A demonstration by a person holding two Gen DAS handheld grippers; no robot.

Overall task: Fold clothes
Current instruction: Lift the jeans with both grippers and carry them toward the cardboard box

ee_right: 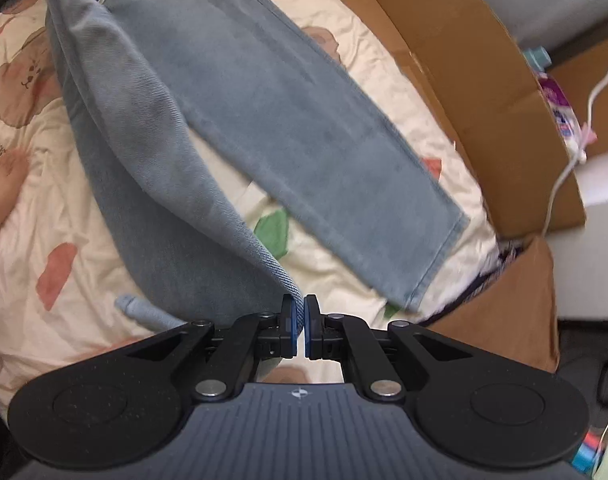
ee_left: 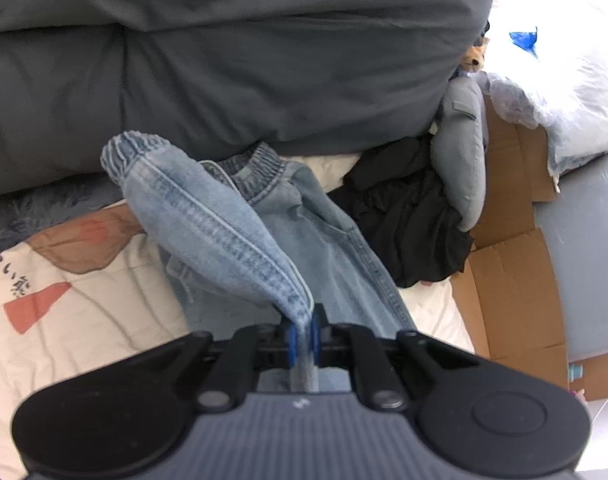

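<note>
Risk: left tongs [ee_left: 303, 334] and right tongs [ee_right: 300, 330] each pinch only a thin edge of the jeans [ee_right: 232, 92] lifted off the bed [ee_right: 84, 208], so denim weight may slip them, free leg dragging at 2 o'clock.

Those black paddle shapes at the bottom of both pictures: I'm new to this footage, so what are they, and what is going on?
They are hand-held two-finger tools, one in each of a person's hands, each carrying a camera that looks along its fingers. One picture is from the left tool, the other from the right tool. Both are shut on light blue jeans, lifting one leg off a cream printed bedsheet. The other leg lies flat. A grey duvet, black clothing and cardboard lie nearby.
</note>
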